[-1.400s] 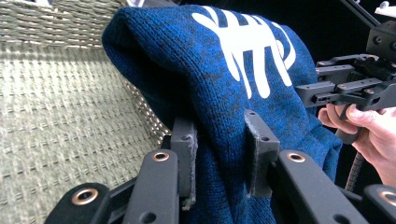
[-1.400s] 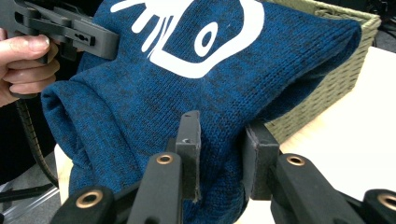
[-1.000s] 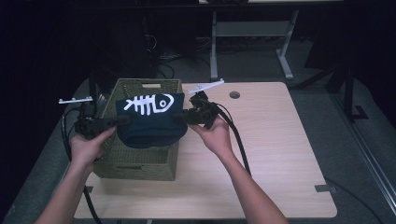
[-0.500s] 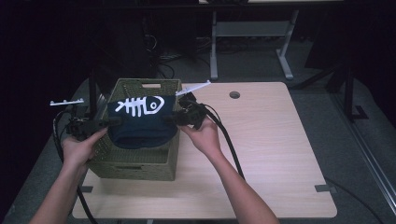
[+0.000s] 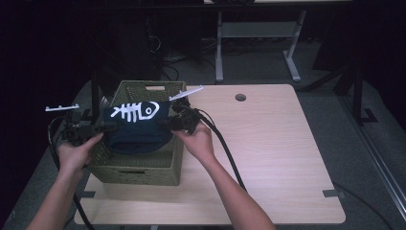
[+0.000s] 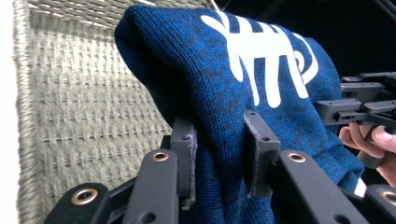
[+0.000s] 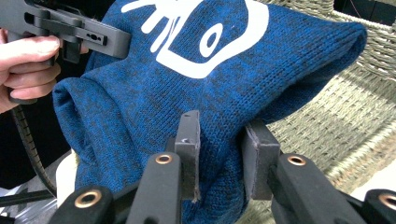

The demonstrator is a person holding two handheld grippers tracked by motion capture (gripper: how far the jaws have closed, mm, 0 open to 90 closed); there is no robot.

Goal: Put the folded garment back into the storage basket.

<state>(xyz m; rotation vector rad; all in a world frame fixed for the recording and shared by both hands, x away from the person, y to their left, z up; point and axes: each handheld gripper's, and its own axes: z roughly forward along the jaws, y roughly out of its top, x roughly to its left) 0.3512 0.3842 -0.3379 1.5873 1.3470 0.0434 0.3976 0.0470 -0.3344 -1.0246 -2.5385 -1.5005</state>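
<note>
Both sets of jaws are clamped on bunched folds of a blue knit sweater with a white fish-skeleton print, the left gripper at one side, the right gripper at the other. It hangs between them over the open woven green basket, on a light wooden table

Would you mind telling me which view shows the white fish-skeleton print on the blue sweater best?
The high view: the whole fish-skeleton print lies unobstructed on the sweater above the basket. The left gripper view shows it from the side; the right gripper view crops it at the top edge.
</note>
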